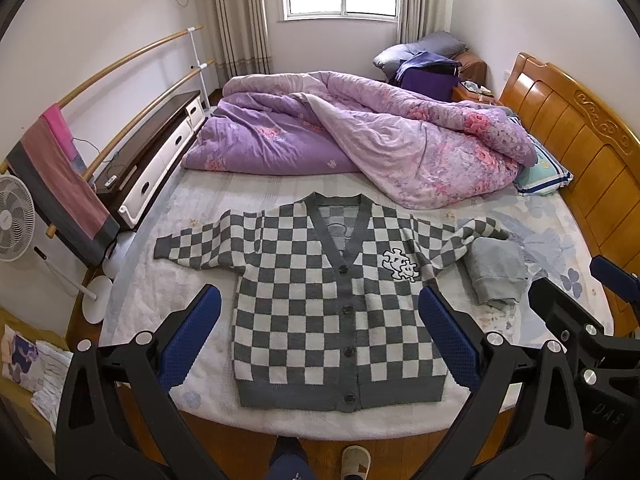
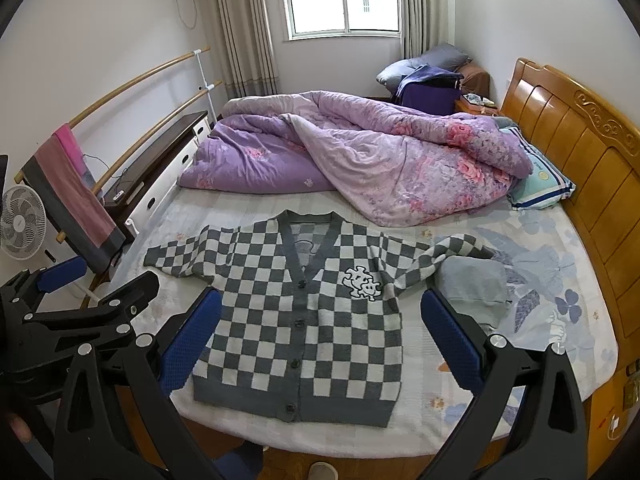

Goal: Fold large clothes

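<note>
Cardigan flat on bed; quilt behind; folded towel right, touching sleeve.

Our left gripper is a black plastic frame of two long arms with triangular cut-outs, each ending in a blue finger pad with a fine mesh texture. Round silver screw heads sit just behind the pads on both arms. Our right gripper has the same build: black arms, blue textured fingertips, silver screws behind them. In the left wrist view, the right tool's black body carries faint embossed letters beside more silver screws. Below the jaws, we wear dark blue trousers and a pale beige slipper.
</note>
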Motion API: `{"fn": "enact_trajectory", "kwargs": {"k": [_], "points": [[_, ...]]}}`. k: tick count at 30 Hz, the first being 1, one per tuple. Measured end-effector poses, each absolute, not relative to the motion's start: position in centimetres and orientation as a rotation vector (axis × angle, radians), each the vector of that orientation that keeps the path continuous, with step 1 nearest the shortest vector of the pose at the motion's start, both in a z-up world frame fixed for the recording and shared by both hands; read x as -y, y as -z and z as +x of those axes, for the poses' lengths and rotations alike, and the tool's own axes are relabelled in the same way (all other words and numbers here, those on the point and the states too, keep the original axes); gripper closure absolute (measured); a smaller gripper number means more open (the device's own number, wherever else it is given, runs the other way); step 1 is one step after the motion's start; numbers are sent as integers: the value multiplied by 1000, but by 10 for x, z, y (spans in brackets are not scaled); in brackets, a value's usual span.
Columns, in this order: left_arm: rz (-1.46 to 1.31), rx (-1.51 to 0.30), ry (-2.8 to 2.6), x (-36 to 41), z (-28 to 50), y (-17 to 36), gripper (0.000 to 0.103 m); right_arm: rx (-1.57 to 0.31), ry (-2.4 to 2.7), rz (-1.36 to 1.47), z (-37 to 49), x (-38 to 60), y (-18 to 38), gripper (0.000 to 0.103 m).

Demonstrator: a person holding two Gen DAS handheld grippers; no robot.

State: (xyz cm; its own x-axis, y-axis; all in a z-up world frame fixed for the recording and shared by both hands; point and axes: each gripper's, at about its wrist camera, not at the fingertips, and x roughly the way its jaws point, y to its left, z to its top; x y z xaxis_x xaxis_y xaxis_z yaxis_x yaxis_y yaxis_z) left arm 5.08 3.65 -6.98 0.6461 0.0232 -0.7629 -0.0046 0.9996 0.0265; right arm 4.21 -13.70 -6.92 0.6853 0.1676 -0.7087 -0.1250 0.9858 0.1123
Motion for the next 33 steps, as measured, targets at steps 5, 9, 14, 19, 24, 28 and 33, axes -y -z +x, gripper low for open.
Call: {"fn": "enact_trajectory", "kwargs": {"k": [5, 9, 14, 19, 24, 28, 33], "points": [[21, -898, 4, -71, 99, 68, 4, -835, -156, 64, 74, 104, 72, 7], [13, -937, 30, -104, 133, 71, 4, -873, -136, 59, 103, 72, 78, 7], [12, -975, 44, -147, 178, 79, 4, -918, -126, 61, 141, 29, 88, 7], [-13, -1027, 48, -197, 221, 95, 4, -977, -133, 64, 184, -20, 105, 7], [-29, -1037, 18, -247, 255, 121, 4, -1037, -157, 51, 225, -68, 130, 7], [-32, -1012, -14, -286, 277, 153, 4, -1057, -192, 62, 257, -103, 157, 7], [-160, -1118, 21, -351, 311, 222, 4, -1104, -239, 77, 297, -140, 205, 7]]}}
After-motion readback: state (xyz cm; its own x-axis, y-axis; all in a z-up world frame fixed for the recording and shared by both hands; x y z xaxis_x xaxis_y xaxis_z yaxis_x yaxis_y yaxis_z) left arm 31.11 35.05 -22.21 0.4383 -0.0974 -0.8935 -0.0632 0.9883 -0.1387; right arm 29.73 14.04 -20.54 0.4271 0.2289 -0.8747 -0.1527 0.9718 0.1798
